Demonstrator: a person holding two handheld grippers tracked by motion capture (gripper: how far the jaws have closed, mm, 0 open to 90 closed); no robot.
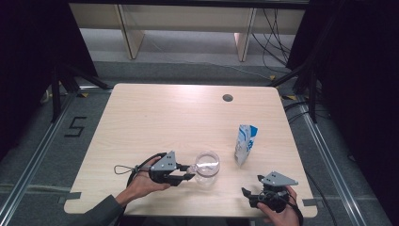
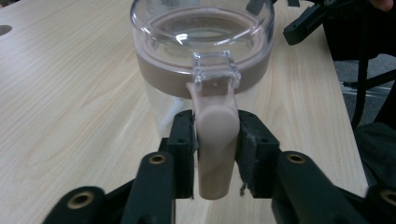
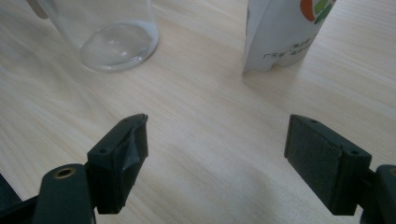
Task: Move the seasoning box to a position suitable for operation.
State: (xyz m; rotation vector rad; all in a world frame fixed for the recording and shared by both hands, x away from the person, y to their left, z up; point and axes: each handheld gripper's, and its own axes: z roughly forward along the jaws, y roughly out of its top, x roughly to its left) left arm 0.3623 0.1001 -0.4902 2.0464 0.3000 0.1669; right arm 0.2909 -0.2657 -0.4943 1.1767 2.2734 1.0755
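My left gripper [image 2: 216,154] has its jaws narrowed on the beige clasp tab [image 2: 215,140] of a clear jar [image 2: 201,51]; pads sit tight on both sides of the tab, which hangs down btwn them. Jar itself stands upright on the desk [image 1: 155,117] right ahead of those jaws: see-through wall, clear domed lid w/ a beige seal ring under it and a small clear hinge loop where the tab joins. In the high view the jar [image 1: 207,165] is just past the left jaw tips. My right gripper [image 3: 217,158] has jaws wide apart, nothing btwn them but bare desk. Ahead of them, to the left, the jar's base; to the right a white pouch [image 3: 285,32], standing, well clear of both.
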